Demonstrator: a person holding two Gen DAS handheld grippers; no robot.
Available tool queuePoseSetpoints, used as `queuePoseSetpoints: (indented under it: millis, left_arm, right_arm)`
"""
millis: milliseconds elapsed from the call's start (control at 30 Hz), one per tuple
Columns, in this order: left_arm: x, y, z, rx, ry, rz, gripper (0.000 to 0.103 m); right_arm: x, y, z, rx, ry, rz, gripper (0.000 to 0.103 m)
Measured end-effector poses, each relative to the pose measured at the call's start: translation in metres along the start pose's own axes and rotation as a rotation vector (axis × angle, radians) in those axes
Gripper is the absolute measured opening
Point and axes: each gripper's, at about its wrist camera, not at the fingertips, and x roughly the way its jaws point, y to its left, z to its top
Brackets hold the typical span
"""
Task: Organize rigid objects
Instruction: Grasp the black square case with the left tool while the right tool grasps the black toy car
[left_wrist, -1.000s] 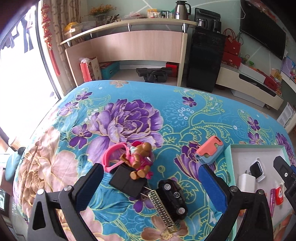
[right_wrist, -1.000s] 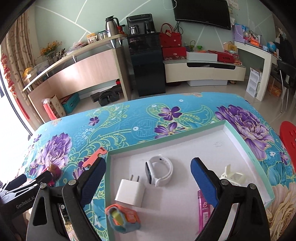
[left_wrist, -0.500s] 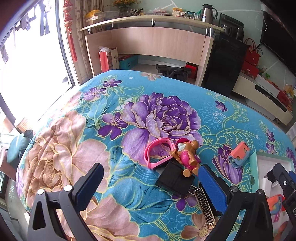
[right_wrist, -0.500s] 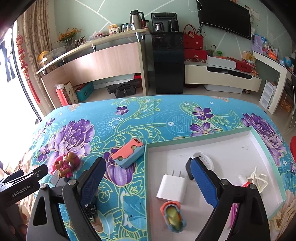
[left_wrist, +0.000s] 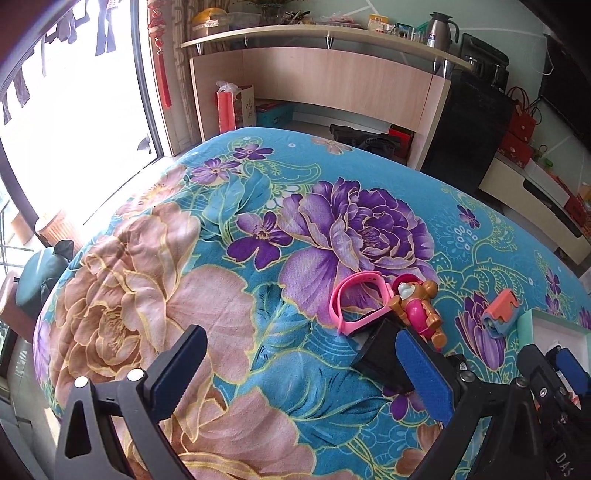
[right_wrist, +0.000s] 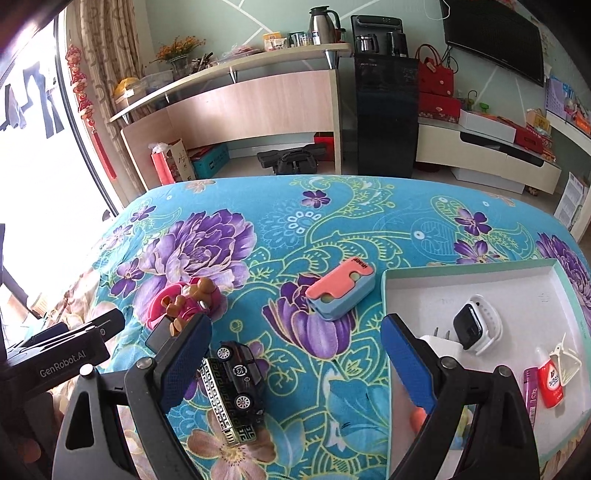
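Over the floral bedspread (right_wrist: 295, 229) both grippers, left gripper (left_wrist: 299, 369) and right gripper (right_wrist: 295, 354), hover agape.

Two watches (right_wrist: 476, 326), one toy car (right_wrist: 242, 376)

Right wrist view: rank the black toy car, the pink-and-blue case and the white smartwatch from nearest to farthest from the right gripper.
1. Black toy car: just inside the right gripper's left finger, on the floral cloth.
2. Pink-and-blue case: ahead, centred beyond the fingertips.
3. White smartwatch: off to the right, inside the white tray.
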Motion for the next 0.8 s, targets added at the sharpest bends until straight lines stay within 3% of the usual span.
queuePoseSetpoints:
  millis: [800]
  left_arm:
    - [0.029, 0.007, -0.009, -0.035, 0.093, -0.06, 0.103]
  right_arm:
    - [0.032, 0.026, -0.031, -0.106, 0.145, 0.046, 0.092]
